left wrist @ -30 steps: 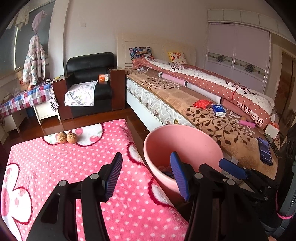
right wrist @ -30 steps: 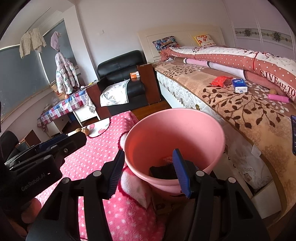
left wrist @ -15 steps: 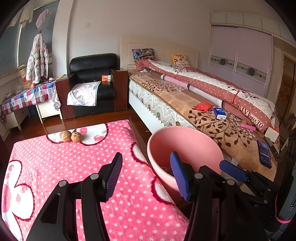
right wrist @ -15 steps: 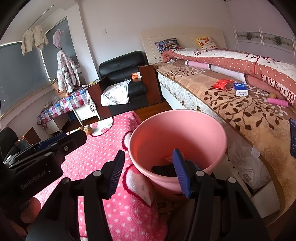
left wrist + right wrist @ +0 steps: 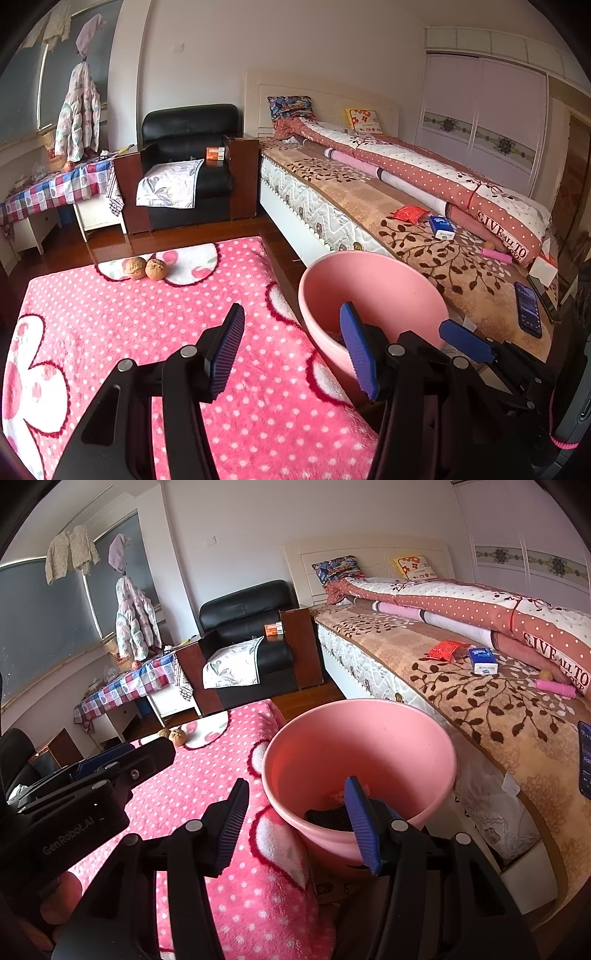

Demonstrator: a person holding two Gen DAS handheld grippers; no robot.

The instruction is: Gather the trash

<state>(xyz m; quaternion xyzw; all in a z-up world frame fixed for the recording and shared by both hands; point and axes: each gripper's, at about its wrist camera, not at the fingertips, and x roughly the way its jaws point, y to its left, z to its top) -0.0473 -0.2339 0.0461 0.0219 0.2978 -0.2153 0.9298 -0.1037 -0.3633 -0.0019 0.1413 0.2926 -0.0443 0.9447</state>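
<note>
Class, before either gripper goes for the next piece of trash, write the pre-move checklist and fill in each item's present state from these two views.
1. Left gripper open and holding nothing: ok.
2. Right gripper open and holding nothing: ok.
3. Pink bucket upright beside the bed: ok.
4. Room left in the bucket: ok, only a few items at the bottom.
5. Two walnuts on the pink blanket, unobstructed: ok.
6. Red wrapper on the bed within reach: cannot tell.

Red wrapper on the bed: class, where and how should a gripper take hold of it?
Probably pinch the red wrapper across its crumpled raised edge, coming from above on the bucket side; it lies flat on the bedspread, so only its puckered rim offers purchase.
</note>
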